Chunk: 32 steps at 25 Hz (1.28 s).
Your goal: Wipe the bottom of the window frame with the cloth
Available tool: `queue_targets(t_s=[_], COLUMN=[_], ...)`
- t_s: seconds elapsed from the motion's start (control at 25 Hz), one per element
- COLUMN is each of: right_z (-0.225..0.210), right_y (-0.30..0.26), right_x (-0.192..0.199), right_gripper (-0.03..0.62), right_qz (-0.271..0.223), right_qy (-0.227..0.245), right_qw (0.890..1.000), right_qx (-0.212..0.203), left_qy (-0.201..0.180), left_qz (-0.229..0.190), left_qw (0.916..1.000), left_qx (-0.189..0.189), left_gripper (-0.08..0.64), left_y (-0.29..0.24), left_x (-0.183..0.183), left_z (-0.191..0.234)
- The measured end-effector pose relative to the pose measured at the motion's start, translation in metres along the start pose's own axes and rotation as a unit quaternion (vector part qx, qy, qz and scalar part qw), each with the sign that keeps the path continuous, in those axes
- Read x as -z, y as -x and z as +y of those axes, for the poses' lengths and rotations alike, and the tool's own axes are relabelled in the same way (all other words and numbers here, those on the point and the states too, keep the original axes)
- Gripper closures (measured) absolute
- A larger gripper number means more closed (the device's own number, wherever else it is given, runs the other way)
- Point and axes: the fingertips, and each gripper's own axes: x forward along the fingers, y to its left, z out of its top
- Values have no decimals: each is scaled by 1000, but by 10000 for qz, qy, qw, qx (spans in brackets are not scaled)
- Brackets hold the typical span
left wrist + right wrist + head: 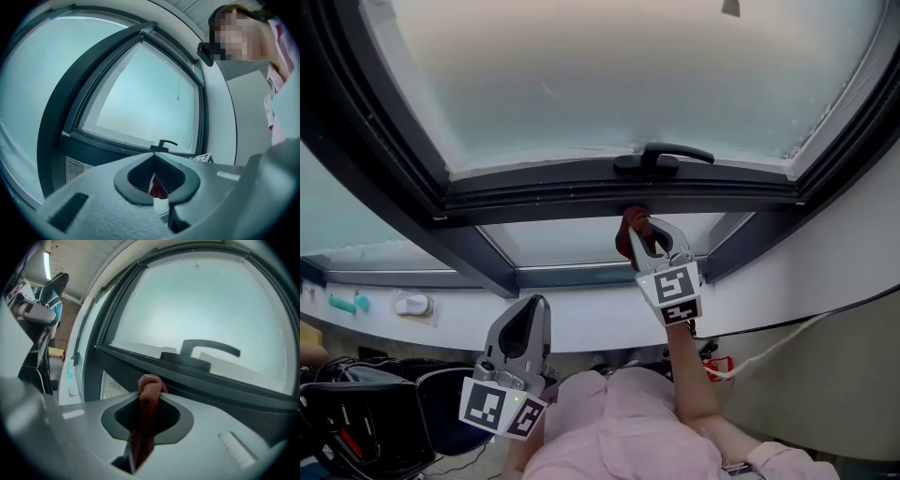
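The reddish-brown cloth is bunched in my right gripper, which is shut on it and holds it against the underside of the dark bottom rail of the window frame, just below the black handle. In the right gripper view the cloth sticks out between the jaws of the right gripper, touching the rail. My left gripper hangs lower left, away from the frame, jaws together with nothing seen in it. In its own view the left gripper shows a red scrap through the slit.
A second, fixed pane lies under the rail. The white sill carries a teal item and a white item at left. A white cable runs at right. Dark gear sits bottom left.
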Motion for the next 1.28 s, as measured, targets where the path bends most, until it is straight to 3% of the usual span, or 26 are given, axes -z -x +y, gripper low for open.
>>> queue_targets(t_s=[0.2, 0.44, 0.92, 1.28], right_z=[33, 21, 21, -5], right_y=[-33, -47, -46, -32], right_x=[-11, -15, -15, -7], right_gripper=[534, 535, 537, 537], right_qz=[-78, -292, -278, -269], right_qy=[-145, -412, -268, -306], right_qw=[9992, 9986, 9991, 9991], right_qx=[-377, -132, -153, 112], left_qy=[30, 45, 14, -11], left_qz=[-54, -78, -77, -93], left_qw=[9998, 9994, 9995, 9994], left_qx=[-172, -321, -301, -348], left_gripper=[560, 560, 559, 560], left_y=[16, 26, 26, 23], left_x=[-4, -5, -6, -6], left_z=[17, 31, 29, 24])
